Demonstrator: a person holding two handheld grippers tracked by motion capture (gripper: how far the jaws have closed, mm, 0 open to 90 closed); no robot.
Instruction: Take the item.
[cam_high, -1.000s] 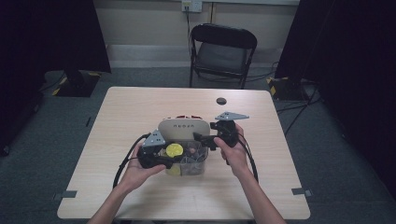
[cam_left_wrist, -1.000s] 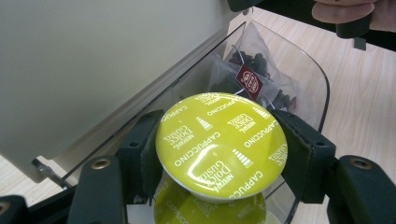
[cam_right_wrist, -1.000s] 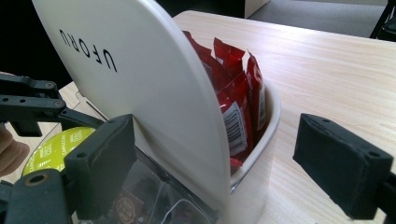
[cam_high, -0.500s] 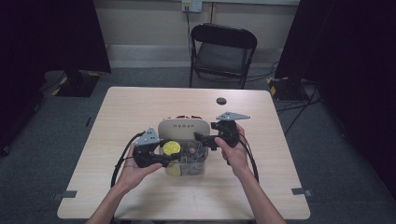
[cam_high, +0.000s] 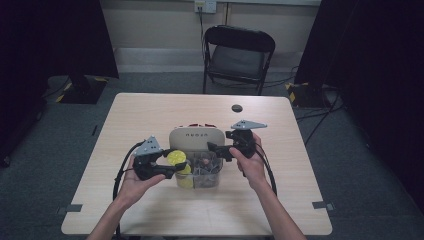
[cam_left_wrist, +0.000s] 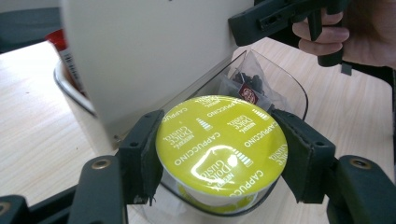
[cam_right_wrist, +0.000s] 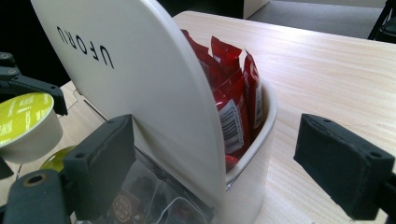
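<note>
At frame centre, the left gripper (cam_left_wrist: 219, 163) pinches a round, glossy yellow-green foil-lidded capsule (cam_left_wrist: 221, 141), lid up, axis vertical, over the clear plastic bin (cam_left_wrist: 285, 84); the right gripper (cam_right_wrist: 229, 168) stands spread.

Your left hand-held gripper (cam_high: 176, 162) has drawn back towards your side of the desk and lifted a little since a second ago, carrying the yellow capsule (cam_high: 176, 158) with it. A second ago that capsule sat right against the front of the white lid; now it hangs farther left and nearer you, over the left end of the clear container (cam_high: 199, 172). Your left hand (cam_high: 134, 181) and its trailing cable have shifted the same way.
</note>
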